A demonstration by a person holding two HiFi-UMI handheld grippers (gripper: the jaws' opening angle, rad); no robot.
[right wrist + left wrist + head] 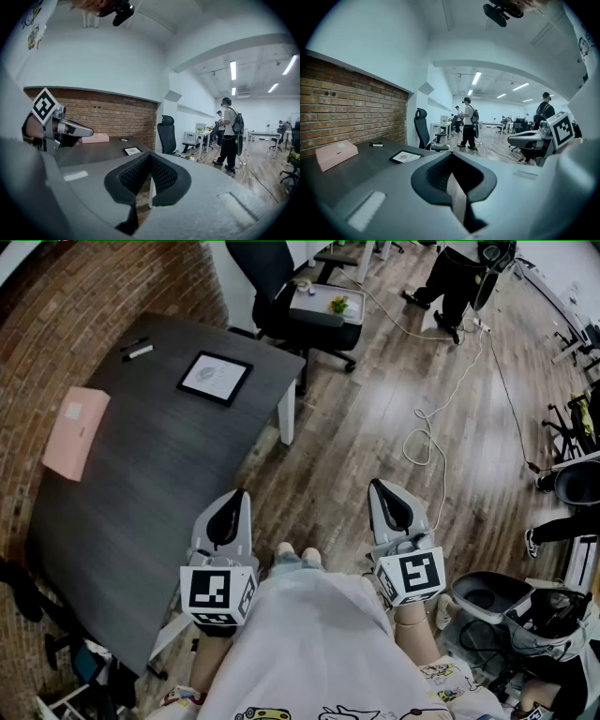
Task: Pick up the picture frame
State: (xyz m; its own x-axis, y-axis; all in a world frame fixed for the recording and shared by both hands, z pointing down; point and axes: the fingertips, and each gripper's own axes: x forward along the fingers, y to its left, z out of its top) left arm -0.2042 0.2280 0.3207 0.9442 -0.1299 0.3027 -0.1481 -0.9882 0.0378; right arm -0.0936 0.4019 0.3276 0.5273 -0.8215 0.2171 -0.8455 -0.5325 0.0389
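Observation:
The picture frame (215, 378), black-edged with a white print, lies flat near the far right corner of the dark table (141, 484). It also shows small in the left gripper view as the frame (406, 156) and in the right gripper view as the frame (132, 151). My left gripper (230, 502) is shut and empty, held close to my body just past the table's near right edge. My right gripper (386, 493) is shut and empty over the wood floor, to the right of the table. Both are well short of the frame.
A pink box (75, 432) lies at the table's left side and a black marker (137, 350) at its far edge. A black office chair (281, 296) stands beyond the table. A white cable (427, 432) trails across the floor. People stand farther off in the room.

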